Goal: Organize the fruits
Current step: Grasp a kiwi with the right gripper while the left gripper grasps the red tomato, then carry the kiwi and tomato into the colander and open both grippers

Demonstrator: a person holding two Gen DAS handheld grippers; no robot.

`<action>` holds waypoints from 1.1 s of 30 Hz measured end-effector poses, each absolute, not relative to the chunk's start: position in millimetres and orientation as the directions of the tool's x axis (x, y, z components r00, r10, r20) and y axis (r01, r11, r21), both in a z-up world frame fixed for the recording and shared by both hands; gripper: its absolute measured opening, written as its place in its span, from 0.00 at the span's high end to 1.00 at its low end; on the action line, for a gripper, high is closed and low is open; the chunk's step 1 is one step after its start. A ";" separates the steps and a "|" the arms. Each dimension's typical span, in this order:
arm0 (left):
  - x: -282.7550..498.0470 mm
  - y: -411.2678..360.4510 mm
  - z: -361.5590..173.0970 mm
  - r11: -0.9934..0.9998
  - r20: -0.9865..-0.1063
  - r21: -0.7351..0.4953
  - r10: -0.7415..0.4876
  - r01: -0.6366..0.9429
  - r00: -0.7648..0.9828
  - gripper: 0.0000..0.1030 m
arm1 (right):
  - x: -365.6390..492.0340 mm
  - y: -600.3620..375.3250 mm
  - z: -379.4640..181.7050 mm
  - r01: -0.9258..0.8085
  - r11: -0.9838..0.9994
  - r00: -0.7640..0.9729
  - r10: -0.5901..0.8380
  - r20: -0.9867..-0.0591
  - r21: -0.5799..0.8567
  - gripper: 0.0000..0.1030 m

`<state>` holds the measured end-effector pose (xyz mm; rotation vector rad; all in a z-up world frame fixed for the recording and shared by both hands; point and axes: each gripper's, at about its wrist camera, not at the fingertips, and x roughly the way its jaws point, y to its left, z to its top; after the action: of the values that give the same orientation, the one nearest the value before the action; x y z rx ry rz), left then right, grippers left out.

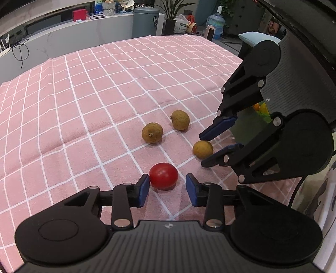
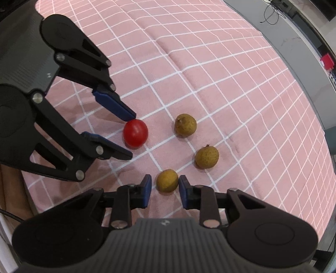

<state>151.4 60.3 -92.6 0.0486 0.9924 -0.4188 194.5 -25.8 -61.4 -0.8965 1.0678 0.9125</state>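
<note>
Closest to the left wrist camera, the left gripper (image 1: 167, 188) has its two blue-padded fingers spread apart, with a small round glossy red tomato (image 1: 163, 176) lying just beyond them; the left pad (image 1: 143, 190) touches or nearly touches the tomato, while the other pad stands clear. Seen from the right wrist camera, the right gripper (image 2: 164, 190) is also spread, its blue pads flanking a small round yellow-brown longan (image 2: 167, 180) with a narrow gap on each side, so nothing is gripped.

All fruit lies on a pink cloth with a white grid pattern (image 1: 84, 100), slightly creased, covering a table. Behind the table runs a pale curved counter (image 1: 79, 35) carrying a red box (image 1: 79, 14), and beyond it stand a grey cylindrical bin (image 1: 145, 22), a potted green plant (image 1: 171, 12) and a blue water jug (image 1: 216, 25).

Two more rough-skinned yellow-brown longans sit near the middle of the cloth: one with a short stem stub (image 1: 152, 133) and another just beside it, farther from the camera (image 1: 180, 119). The four fruits form a loose cluster, none touching.

Most of the cloth beyond and to the left of the fruits lies bare. Its right edge falls away just behind the right gripper's body in the left wrist view.
</note>
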 end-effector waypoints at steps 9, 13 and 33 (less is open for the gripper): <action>155.3 60.2 -96.5 0.925 -0.824 -0.148 -0.310 0.349 0.474 0.68 | 198.4 -25.0 -66.7 -0.909 0.387 0.233 0.159 -0.960 -0.156 0.81; 155.0 60.1 -96.1 0.925 -0.823 -0.150 -0.313 0.349 0.474 0.70 | 197.4 -25.2 -66.2 -0.901 0.403 0.242 0.159 -0.957 -0.161 0.82; 143.8 62.8 -48.3 0.890 -0.711 -0.345 -0.455 0.299 0.536 0.70 | 171.3 -70.4 8.8 -0.769 0.627 0.388 0.305 -0.870 -0.123 0.82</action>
<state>143.8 62.8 -48.3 -0.1902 0.8993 -0.4522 171.3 -70.4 8.8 -0.5730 0.9392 0.7328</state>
